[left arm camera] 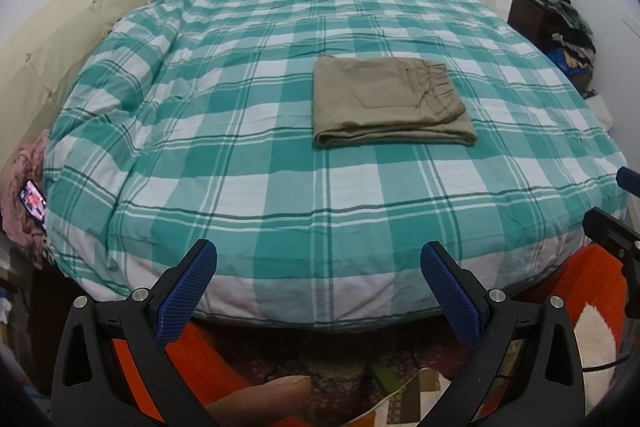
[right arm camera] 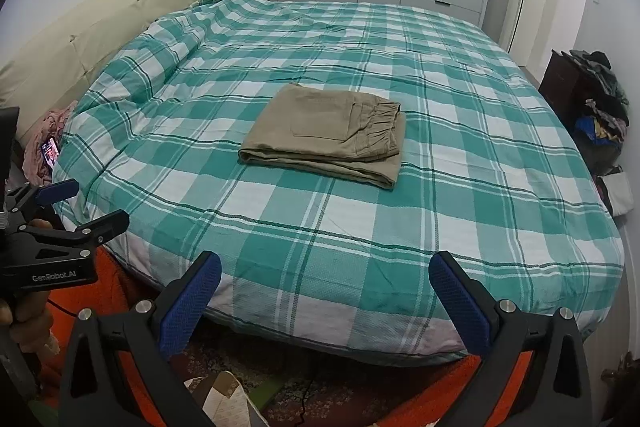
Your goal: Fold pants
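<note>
On the bed (left arm camera: 280, 187), folded pants (left arm camera: 384, 103) lie well beyond both spread hand-held grippers.

Soft, even, slightly cool indoor light in both views, no glare, only faint shadows. Focus is sharp. Strong fisheye bulge curves the bed (left arm camera: 280, 187), with black vignetting at the corners.

Khaki tan pants (left arm camera: 384, 99), teal-and-white plaid bedspread (left arm camera: 248, 163), blue-padded black claws, orange rug (right arm camera: 452, 387)

Khaki pants (left arm camera: 384, 99) folded into a flat rectangular stack. Elastic waistband on top at right end, back pocket facing up. Lying mid-bed (left arm camera: 260, 187).
</note>
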